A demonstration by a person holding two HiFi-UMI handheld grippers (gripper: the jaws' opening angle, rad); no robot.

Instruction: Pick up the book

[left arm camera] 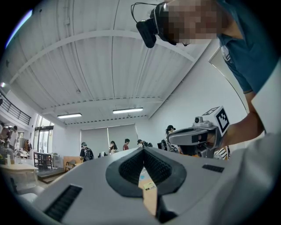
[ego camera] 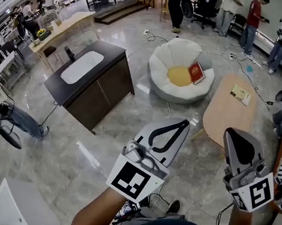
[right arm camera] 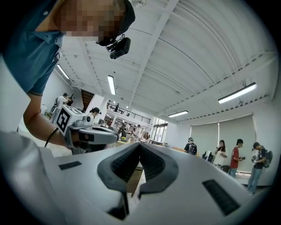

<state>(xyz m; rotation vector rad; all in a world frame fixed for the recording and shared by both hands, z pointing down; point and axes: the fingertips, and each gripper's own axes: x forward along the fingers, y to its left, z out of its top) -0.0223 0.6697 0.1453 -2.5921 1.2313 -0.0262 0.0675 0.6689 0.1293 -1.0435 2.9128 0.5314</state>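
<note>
In the head view I have the left tongs (ego camera: 183, 125) low at about 6 o'clock, aimed toward 1 o'clock, tips pressed together with nothing between them. The right tongs (ego camera: 231, 133) sit at 5 o'clock, aimed toward 12, and they are closed and empty as well. The book (ego camera: 196, 72) is red and lies out at 1 o'clock on a round white floor cushion (ego camera: 167, 59), touching the right edge of the yellow pillow (ego camera: 179, 76) in its middle, well apart from both tongs. A wooden desk (ego camera: 224, 116) stands between the right tongs and that cushion, with a pale leaflet (ego camera: 240, 94) on its far end. A dark cabinet (ego camera: 111, 82) with a white basin stands at 11 o'clock. In the left gripper view the tips meet at centre and grip nothing; a strip of the desk shows through the gap under them, and the other tongs float at 3 o'clock. In the right gripper view the tips also touch, empty, with the left tongs at 9 o'clock.
</note>
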